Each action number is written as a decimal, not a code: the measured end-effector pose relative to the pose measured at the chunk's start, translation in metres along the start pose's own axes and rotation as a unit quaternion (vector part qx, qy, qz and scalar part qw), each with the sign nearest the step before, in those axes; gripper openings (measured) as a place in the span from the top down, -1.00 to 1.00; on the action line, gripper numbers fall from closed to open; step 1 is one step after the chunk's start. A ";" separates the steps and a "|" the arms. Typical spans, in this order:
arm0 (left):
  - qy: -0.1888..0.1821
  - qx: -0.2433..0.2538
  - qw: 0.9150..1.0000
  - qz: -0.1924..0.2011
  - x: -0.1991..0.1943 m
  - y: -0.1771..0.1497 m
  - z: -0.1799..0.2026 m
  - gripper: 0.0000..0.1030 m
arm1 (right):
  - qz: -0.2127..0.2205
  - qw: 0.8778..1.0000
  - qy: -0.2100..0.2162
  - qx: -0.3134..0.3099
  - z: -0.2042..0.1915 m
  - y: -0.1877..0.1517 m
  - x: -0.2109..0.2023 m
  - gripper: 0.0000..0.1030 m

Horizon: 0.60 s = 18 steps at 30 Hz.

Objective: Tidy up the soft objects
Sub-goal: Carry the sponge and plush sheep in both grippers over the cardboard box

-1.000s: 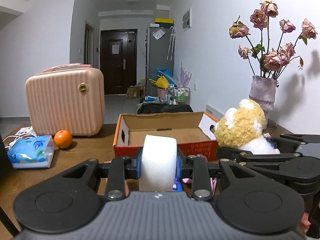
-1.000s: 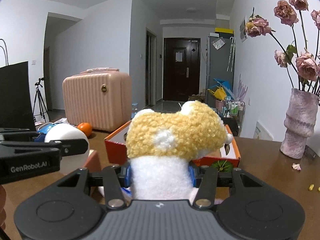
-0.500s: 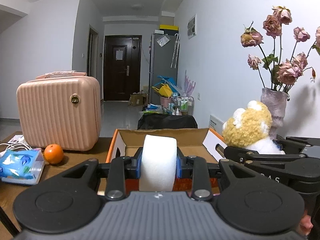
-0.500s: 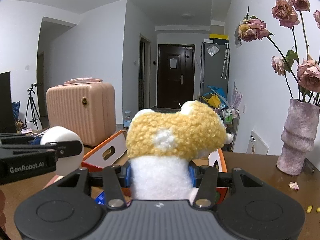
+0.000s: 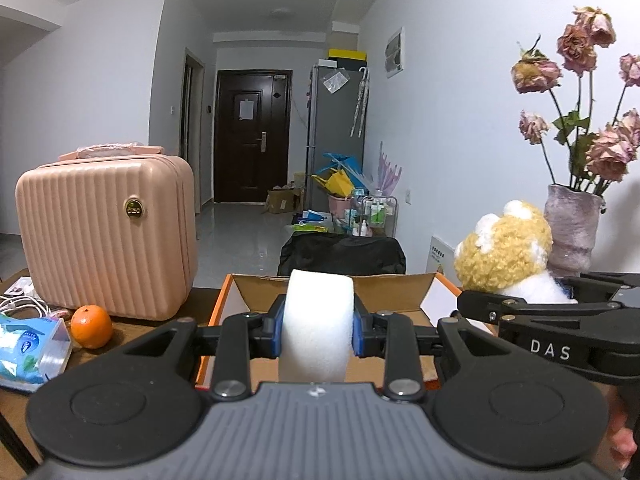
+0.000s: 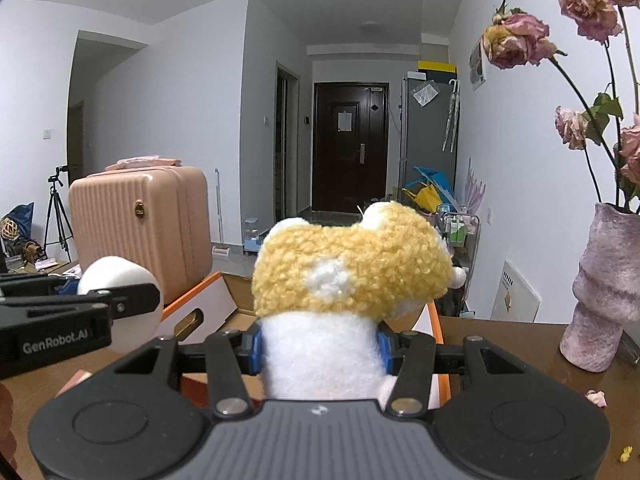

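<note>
My left gripper [image 5: 319, 330] is shut on a white foam sponge [image 5: 318, 320], held above the near edge of an open orange cardboard box [image 5: 332, 284]. My right gripper [image 6: 319, 350] is shut on a yellow and white plush toy [image 6: 348, 276], held over the same box [image 6: 224, 300]. The plush also shows at the right of the left wrist view [image 5: 504, 252], and the sponge at the left of the right wrist view [image 6: 120, 280]. The box floor is mostly hidden behind both held objects.
A pink ribbed suitcase [image 5: 104, 236] stands left of the box, with an orange [image 5: 91, 327] and a blue tissue pack [image 5: 30, 346] in front. A purple vase of dried roses [image 6: 604, 288] stands at the right on the brown table [image 6: 520, 344].
Both grippers have risen and moved forward over the box, still holding the sponge and the plush. The box now sits lower in both views.
</note>
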<state>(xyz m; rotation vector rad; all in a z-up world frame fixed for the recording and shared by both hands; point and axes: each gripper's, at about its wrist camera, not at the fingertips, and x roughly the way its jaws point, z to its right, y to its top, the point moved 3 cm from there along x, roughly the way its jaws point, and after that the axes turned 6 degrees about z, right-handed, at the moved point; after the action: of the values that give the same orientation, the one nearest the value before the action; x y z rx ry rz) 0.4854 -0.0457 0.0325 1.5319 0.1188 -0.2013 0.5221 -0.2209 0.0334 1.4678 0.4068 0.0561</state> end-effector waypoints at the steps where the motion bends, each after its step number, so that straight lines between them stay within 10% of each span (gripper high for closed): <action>1: 0.001 0.001 1.000 -0.001 0.004 0.000 0.000 0.41 | 0.000 1.000 0.001 0.001 0.001 0.001 0.003 0.05; 18: 0.041 0.010 0.999 -0.025 0.071 -0.002 -0.001 0.41 | -0.053 0.998 -0.009 0.011 0.026 0.000 0.073 0.05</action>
<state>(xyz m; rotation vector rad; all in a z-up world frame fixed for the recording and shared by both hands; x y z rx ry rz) 0.5546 -0.0491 0.0160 1.5595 0.2203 -0.1789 0.5976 -0.2256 0.0175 1.4653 0.4710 -0.0471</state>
